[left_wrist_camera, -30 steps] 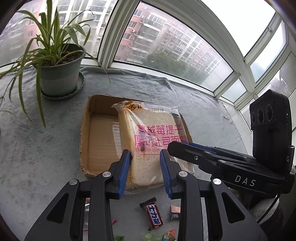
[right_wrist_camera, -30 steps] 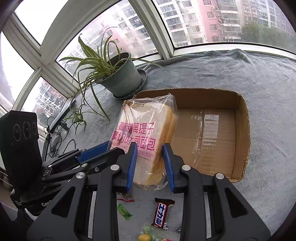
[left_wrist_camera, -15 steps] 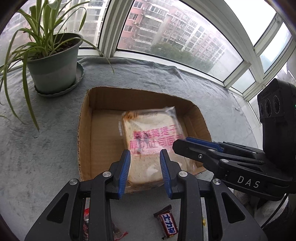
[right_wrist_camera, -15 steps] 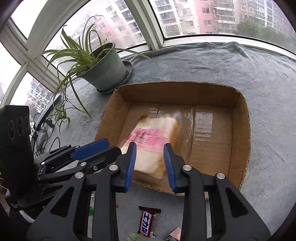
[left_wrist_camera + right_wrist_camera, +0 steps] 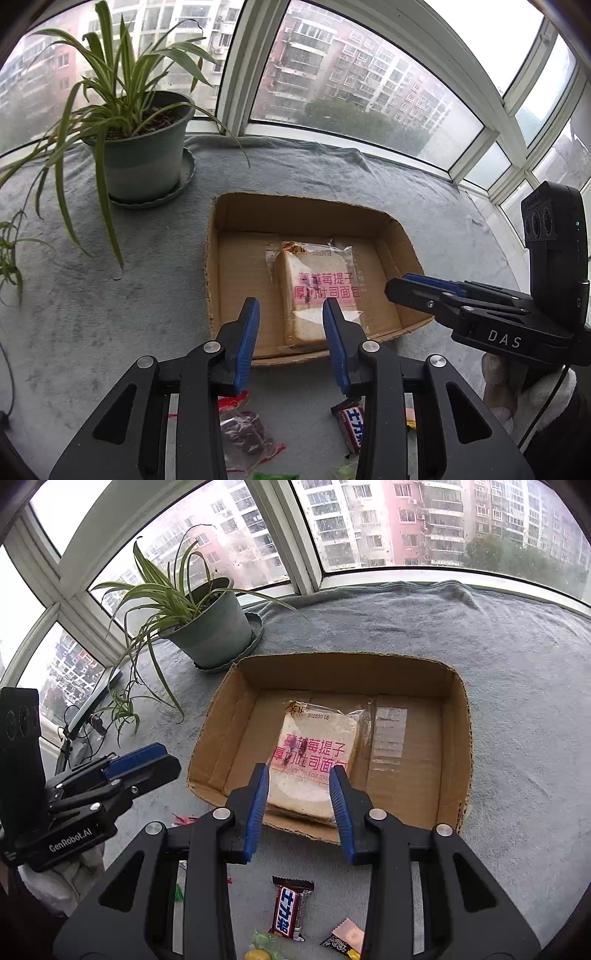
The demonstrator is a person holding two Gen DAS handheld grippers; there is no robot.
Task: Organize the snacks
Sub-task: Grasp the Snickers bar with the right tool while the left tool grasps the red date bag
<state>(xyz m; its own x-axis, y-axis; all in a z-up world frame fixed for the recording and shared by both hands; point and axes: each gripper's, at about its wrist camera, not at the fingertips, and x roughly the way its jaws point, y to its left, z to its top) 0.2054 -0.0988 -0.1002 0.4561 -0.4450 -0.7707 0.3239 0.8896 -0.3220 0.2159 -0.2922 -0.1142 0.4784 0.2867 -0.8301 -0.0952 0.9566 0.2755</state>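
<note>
A bag of sliced bread (image 5: 318, 291) with pink print lies flat inside the open cardboard box (image 5: 236, 206); it also shows in the right wrist view (image 5: 312, 760) in the box (image 5: 456, 738). My left gripper (image 5: 291, 314) is open and empty, above the box's near edge. My right gripper (image 5: 298, 782) is open and empty, also above the near edge. A chocolate bar (image 5: 288, 908) and small wrapped candies (image 5: 341, 936) lie on the grey cloth in front of the box. A clear packet with dark pieces (image 5: 247, 435) lies below the left gripper.
A potted spider plant (image 5: 142, 155) on a saucer stands left of the box, also in the right wrist view (image 5: 210, 627). A grey cloth (image 5: 517, 657) covers the table. Windows run along the far edge. Cables (image 5: 79, 734) hang off the left side.
The bread was held up between both grippers a second ago. It dropped into the box and now lies flat. Both grippers have pulled back and up, empty.
</note>
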